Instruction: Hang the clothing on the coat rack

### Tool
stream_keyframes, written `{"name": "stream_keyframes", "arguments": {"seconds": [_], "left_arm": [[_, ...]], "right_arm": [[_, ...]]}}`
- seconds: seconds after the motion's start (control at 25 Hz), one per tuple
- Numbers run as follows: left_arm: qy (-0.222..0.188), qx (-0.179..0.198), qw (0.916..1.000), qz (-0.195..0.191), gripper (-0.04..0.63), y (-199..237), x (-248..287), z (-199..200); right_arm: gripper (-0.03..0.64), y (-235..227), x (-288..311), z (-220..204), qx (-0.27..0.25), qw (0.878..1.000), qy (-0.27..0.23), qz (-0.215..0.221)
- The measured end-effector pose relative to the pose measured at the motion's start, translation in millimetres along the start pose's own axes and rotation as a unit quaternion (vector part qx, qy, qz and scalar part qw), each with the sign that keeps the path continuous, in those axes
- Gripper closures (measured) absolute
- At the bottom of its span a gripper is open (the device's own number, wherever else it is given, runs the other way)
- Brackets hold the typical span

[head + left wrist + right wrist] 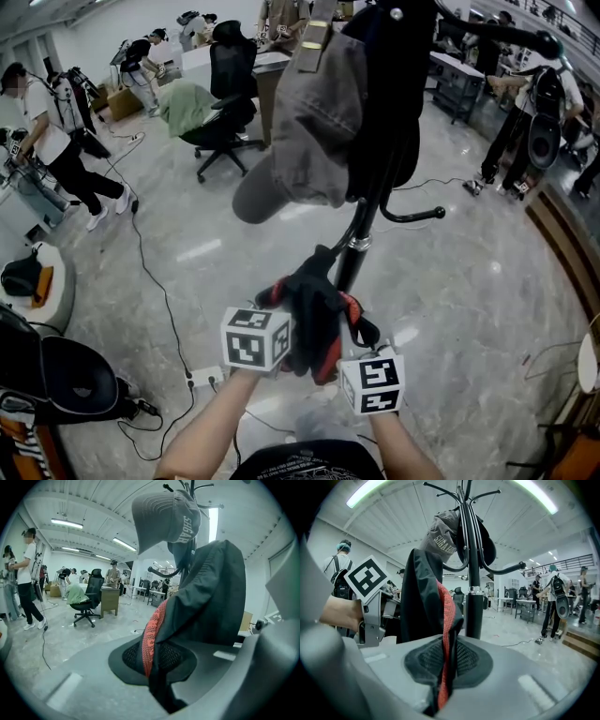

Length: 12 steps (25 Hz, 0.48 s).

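In the head view a black coat rack (360,228) stands just ahead of me. A grey cap (309,122) and a dark garment (386,112) hang on its upper hooks. Both grippers hold one black garment with red mesh trim (315,314), bunched close in front of the pole. My left gripper (292,330) is shut on its left side. My right gripper (345,343) is shut on its right side. In the left gripper view the cloth (206,602) rises from the closed jaws of the left gripper (157,670) toward the cap (164,515). In the right gripper view the red trim (446,620) runs through the right gripper (440,670), beside the pole (474,611).
A bare curved hook (417,217) sticks out to the right of the pole. Cables and a power strip (201,380) lie on the shiny floor at the left. An office chair (228,98) with green cloth stands further back. Several people stand around the room's edges. A black bag (66,377) sits at lower left.
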<state>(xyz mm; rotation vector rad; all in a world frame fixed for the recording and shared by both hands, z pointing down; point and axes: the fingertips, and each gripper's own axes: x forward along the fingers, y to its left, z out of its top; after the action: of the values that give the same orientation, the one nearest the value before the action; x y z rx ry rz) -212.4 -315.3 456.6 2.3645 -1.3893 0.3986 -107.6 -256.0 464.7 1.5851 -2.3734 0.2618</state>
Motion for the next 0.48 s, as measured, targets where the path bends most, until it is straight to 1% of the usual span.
{"name": "stream_keyframes", "arguments": {"seconds": [0.48], "left_arm": [[0.003,0.005,0.9999,-0.012,0.569,-7.6,2.2,-6.6]], "right_arm": [[0.591,9.6,8.5,-6.9,-0.014,0.999,0.01,0.028]]}}
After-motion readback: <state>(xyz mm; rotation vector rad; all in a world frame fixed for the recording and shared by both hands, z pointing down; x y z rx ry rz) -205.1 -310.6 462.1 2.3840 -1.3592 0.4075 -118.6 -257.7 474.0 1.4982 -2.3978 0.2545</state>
